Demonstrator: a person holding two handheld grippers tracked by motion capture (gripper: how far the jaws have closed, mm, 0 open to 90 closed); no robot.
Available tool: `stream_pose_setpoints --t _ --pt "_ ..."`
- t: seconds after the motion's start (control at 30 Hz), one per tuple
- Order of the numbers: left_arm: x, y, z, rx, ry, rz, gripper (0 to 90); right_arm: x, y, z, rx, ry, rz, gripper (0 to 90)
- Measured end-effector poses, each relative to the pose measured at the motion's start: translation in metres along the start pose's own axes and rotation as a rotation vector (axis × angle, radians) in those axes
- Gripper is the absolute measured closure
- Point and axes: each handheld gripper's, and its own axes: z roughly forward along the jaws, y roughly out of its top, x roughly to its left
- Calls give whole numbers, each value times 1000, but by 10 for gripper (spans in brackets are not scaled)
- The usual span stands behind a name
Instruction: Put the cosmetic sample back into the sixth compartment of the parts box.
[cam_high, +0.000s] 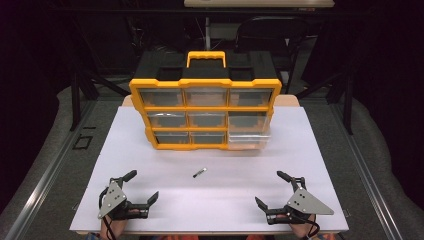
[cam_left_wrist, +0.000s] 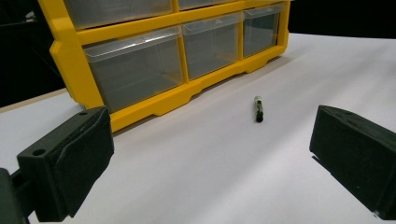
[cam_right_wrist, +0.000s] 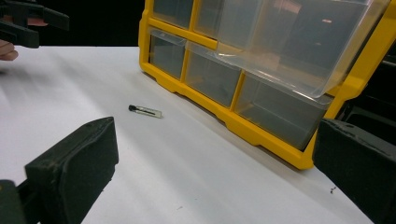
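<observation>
A yellow and black organiser (cam_high: 205, 107) with clear drawers stands upright at the back of the white table (cam_high: 150, 215). Its middle-right drawer (cam_high: 249, 131) is pulled out. A small dark pen-like object (cam_high: 199, 173) lies on the table in front of it; the same small object (cam_left_wrist: 258, 109) (cam_right_wrist: 145, 111) lies ahead of each gripper's jaws. My left gripper (cam_high: 142, 185) rests open near the front left edge with nothing between its jaws. My right gripper (cam_high: 269, 189) rests open near the front right edge, also holding nothing.
The organiser (cam_left_wrist: 140, 60) (cam_right_wrist: 261, 70) fills the far side in both gripper views. The left gripper (cam_right_wrist: 28, 23) and a hand show far off in the right gripper view. A dark chair (cam_high: 265, 35) stands behind the table. Grey floor surrounds the table.
</observation>
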Motion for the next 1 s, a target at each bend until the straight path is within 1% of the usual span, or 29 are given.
stream_pose_setpoints --t 0.1,0.27,0.33,0.37,0.43,0.57,0.63,0.77,0.8,0.83,0.93,1.0 --pt "-1 0 2 6 -2 4 0 0 0 -1 -2 -2 -1 0" --pt "-2 1 7 17 -11 -6 0 -1 0 1 5 -2 7 0" --pt "-3 2 9 26 -17 5 0 -2 0 1 12 -1 8 0" --pt "-4 3 10 21 -17 3 0 -2 0 1 12 -4 8 0" --pt "-4 2 13 34 -14 2 0 -2 -1 1 18 -9 14 0" --pt "-3 4 18 41 -9 -4 1 -3 -1 3 24 0 14 0" --pt "-4 5 22 53 -20 -11 0 -3 0 3 21 7 12 0" --pt "-9 8 32 71 -44 0 1 -3 -1 5 38 15 8 0" --pt "-9 8 32 71 -44 0 1 -3 -1 5 35 15 10 0" --pt "-11 9 37 84 -53 4 0 -3 -1 5 34 13 11 0" --pt "-14 12 44 111 -66 2 1 -4 -1 6 37 9 15 0" --pt "-14 12 46 116 -72 0 1 -4 -1 5 37 9 15 0"
